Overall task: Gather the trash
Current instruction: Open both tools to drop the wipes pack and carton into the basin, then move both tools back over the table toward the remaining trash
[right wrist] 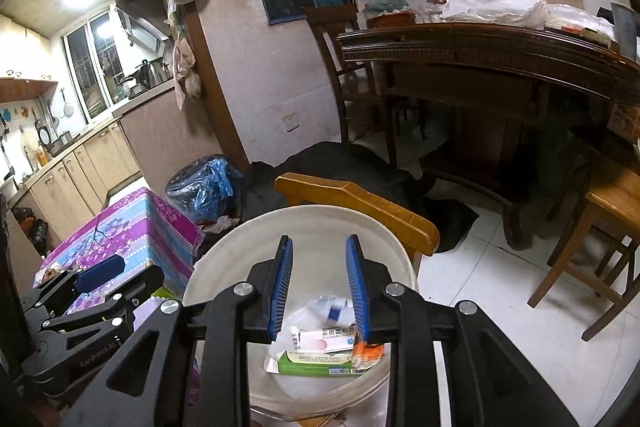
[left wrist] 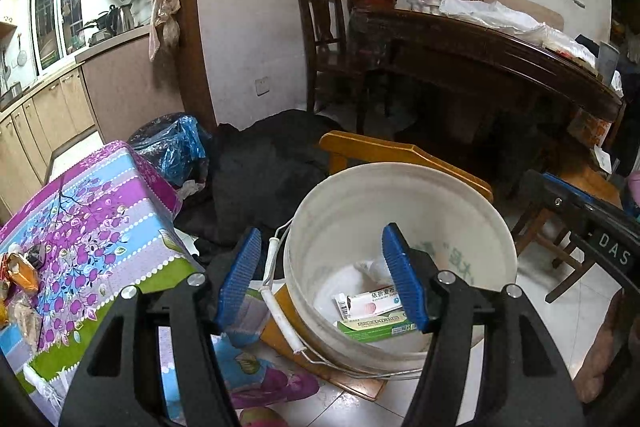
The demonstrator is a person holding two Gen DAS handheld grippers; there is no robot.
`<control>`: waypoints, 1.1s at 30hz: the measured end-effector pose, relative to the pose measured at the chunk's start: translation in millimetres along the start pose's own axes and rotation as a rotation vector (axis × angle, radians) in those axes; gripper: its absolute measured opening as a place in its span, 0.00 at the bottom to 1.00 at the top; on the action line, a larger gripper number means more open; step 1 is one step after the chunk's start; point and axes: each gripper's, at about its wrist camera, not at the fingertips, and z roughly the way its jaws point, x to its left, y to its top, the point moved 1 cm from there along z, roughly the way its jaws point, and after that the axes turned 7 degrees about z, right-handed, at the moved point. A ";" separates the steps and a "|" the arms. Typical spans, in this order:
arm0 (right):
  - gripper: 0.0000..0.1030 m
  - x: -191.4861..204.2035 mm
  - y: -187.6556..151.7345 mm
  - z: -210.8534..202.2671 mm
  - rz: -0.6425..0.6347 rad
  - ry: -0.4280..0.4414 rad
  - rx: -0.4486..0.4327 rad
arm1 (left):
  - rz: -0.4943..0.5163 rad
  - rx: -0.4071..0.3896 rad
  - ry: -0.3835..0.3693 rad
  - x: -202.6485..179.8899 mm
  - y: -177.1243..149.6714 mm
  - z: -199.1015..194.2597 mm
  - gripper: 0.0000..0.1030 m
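Observation:
A white bucket (left wrist: 400,173) (right wrist: 224,255) stands on the floor with trash at its bottom: a green box (left wrist: 376,327) (right wrist: 316,363), a white and red box (left wrist: 372,301) (right wrist: 324,339), a small blue and white carton (right wrist: 334,309) and an orange wrapper (right wrist: 368,351). My right gripper (right wrist: 318,267) hangs over the bucket's mouth, open, nothing between its blue pads. My left gripper (left wrist: 322,279) is open and empty over the bucket's left rim and handle. More wrappers (left wrist: 20,275) lie on the floral tablecloth (left wrist: 100,211) to the left.
A yellow wooden chair back (left wrist: 404,151) (right wrist: 352,203) stands right behind the bucket. A blue plastic bag (left wrist: 176,147) and black cloth (left wrist: 272,163) lie beyond. A dark wooden table (left wrist: 500,47) fills the right, and a brown stool (right wrist: 600,227) stands on the white floor tiles.

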 end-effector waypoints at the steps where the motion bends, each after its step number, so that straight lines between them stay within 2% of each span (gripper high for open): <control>1: 0.28 0.8 1.0 -1.2 -0.001 0.001 -0.001 | -0.001 -0.001 0.002 0.6 -0.2 -0.7 0.59; 6: 0.28 8.3 2.8 -6.2 -0.008 0.015 -0.005 | -0.012 -0.006 0.010 9.6 -2.6 -9.0 0.59; 9: 0.34 18.4 1.3 -11.6 -0.013 0.044 -0.007 | -0.028 -0.012 0.021 19.8 -5.9 -16.9 0.59; 11: 0.49 25.1 1.0 -15.0 -0.019 0.057 -0.010 | -0.037 -0.016 0.031 27.2 -9.4 -22.4 0.59; 12: 0.62 31.1 -0.6 -18.0 -0.020 0.071 -0.010 | -0.047 -0.021 0.037 33.2 -12.1 -26.5 0.59; 14: 0.75 42.6 -3.3 -21.9 -0.030 0.094 -0.006 | -0.067 -0.033 0.045 47.2 -18.2 -35.8 0.59; 16: 0.82 64.1 -8.9 -27.2 -0.061 0.139 0.009 | -0.094 -0.048 0.045 65.2 -25.8 -46.8 0.62; 17: 0.85 77.6 -12.6 -30.3 -0.078 0.174 0.021 | -0.111 -0.059 0.038 75.1 -30.6 -52.8 0.68; 20: 0.95 114.7 -22.5 -39.8 -0.125 0.254 0.040 | -0.194 -0.086 0.049 118.3 -52.5 -75.3 0.79; 25: 0.95 193.8 -50.0 -58.8 -0.237 0.394 0.070 | -0.422 -0.098 0.107 207.6 -110.2 -115.0 0.84; 27: 0.95 224.0 -64.0 -68.7 -0.293 0.479 0.070 | -0.533 -0.105 0.167 249.8 -142.4 -136.2 0.85; 30: 0.95 268.6 -91.7 -73.1 -0.403 0.546 0.093 | -0.532 -0.049 0.296 294.1 -175.9 -161.3 0.87; 33: 0.95 311.1 -122.0 -68.1 -0.502 0.650 0.175 | -0.547 0.029 0.363 328.6 -203.8 -178.6 0.89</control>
